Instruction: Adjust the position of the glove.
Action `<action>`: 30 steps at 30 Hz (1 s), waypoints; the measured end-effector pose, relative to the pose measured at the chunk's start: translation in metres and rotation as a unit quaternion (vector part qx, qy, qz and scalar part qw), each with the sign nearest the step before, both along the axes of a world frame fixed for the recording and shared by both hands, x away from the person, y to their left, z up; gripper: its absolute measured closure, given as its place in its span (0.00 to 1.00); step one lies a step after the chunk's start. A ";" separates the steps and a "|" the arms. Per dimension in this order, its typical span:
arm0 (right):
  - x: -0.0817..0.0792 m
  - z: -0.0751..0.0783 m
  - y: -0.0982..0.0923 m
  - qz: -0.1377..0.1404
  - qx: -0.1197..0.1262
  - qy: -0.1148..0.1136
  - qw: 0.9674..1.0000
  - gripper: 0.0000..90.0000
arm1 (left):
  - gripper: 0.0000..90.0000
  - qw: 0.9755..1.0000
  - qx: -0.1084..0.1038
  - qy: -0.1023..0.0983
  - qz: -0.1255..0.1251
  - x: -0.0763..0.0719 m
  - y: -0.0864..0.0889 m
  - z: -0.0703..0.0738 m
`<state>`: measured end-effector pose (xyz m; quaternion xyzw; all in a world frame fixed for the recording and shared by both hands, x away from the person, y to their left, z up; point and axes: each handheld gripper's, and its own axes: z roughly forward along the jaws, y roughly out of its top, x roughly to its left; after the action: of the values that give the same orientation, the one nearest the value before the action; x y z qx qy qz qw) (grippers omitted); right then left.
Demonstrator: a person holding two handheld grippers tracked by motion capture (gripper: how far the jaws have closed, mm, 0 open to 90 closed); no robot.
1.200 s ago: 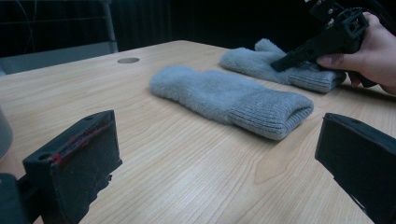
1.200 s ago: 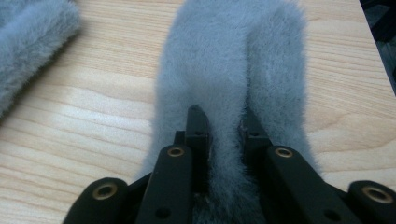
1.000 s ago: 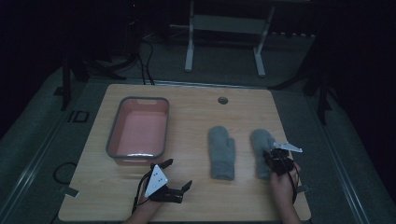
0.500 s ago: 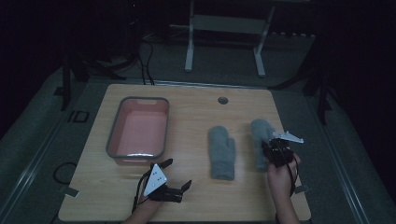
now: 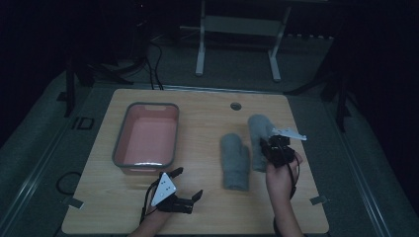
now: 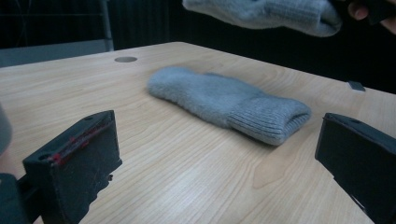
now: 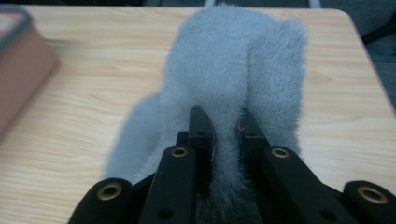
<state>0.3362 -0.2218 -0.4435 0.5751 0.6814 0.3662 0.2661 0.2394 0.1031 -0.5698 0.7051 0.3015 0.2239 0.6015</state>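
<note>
Two grey mittens are on the wooden table (image 5: 207,212). One mitten (image 5: 234,160) (image 6: 224,100) lies flat right of the middle. The other mitten (image 5: 257,129) (image 7: 233,60) (image 6: 266,11) hangs lifted off the table, pinched at its cuff by my right gripper (image 5: 271,148) (image 7: 225,126), which is shut on it. My left gripper (image 5: 188,181) (image 6: 215,158) rests low at the front left. It is open with nothing between its jaws, which point toward the flat mitten.
A pink bin with a grey rim (image 5: 118,148) (image 7: 18,60) stands on the left half of the table. A round cable hole (image 5: 235,106) sits near the far edge. Beyond the table are a metal stand (image 5: 237,29) and floor cables.
My right gripper has risen and moved toward the far side, carrying the right mitten up off the table. The left gripper has stayed where it was.
</note>
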 end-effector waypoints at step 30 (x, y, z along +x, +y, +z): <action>-0.004 -0.058 0.071 0.028 0.006 0.086 0.996 0.89 | 0.00 1.000 0.005 0.006 0.006 0.000 0.000 0.000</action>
<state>0.3323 -0.1508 -0.5017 0.5867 0.7152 0.3272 0.1929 0.2395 0.1034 -0.5694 0.7075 0.3085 0.2248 0.5948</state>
